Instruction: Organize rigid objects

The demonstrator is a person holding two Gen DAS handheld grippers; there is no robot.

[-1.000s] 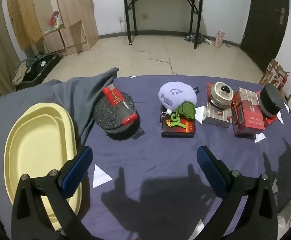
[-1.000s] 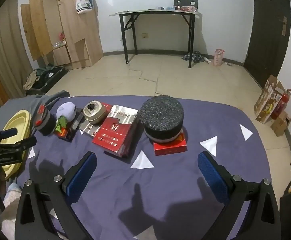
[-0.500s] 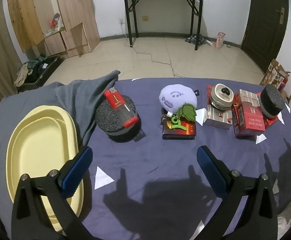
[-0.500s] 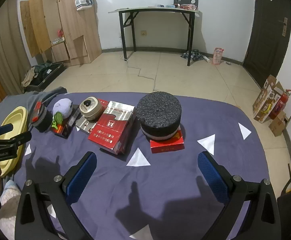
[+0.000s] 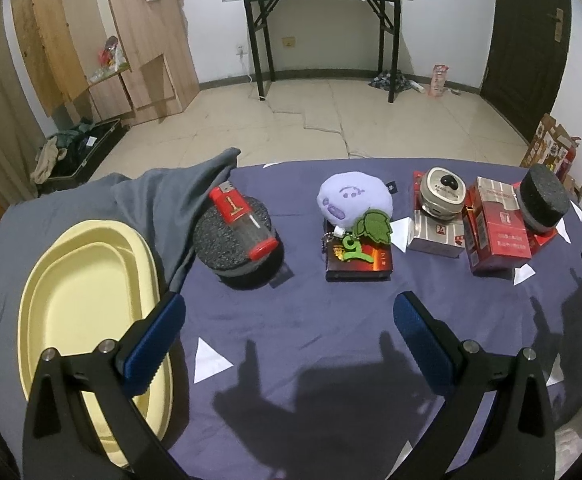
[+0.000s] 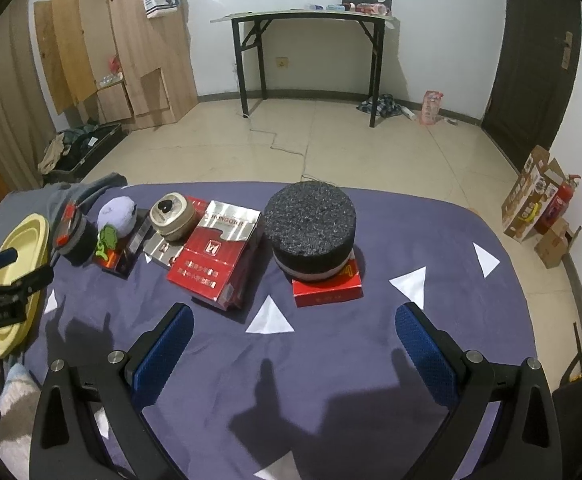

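I count two black foam cylinders: one at centre-left of the left wrist view [image 5: 233, 242] with a red lighter [image 5: 243, 220] lying across its top, the other at centre of the right wrist view [image 6: 311, 232] standing on a flat red box [image 6: 327, 290]. There is one lavender plush [image 5: 354, 199] with a green leaf charm [image 5: 373, 226], resting on a dark red box [image 5: 359, 264]. One round beige tin [image 5: 442, 194] sits on a silver box [image 5: 435, 234]. One large red-and-silver carton [image 6: 217, 256] lies tilted between the tin and the right-hand cylinder. One yellow oval tray [image 5: 63, 304] sits at the lower left of the left view, just beside a grey cloth [image 5: 159, 196] draped over the table edge.

My left gripper [image 5: 287, 324] hovers above the purple tablecloth [image 5: 311, 320], jaws spread wide and holding nothing, pointing toward the lighter-topped cylinder and the plush. My right gripper [image 6: 291, 328] hovers likewise, released and empty, with the carton and the big cylinder just ahead.

White triangles mark the cloth. Beyond it are tiled floor, a black folding table [image 6: 311, 20], a wooden cabinet [image 6: 131, 40] and a dark door [image 6: 539, 48]. Nothing sits between either set of jaws and the objects.
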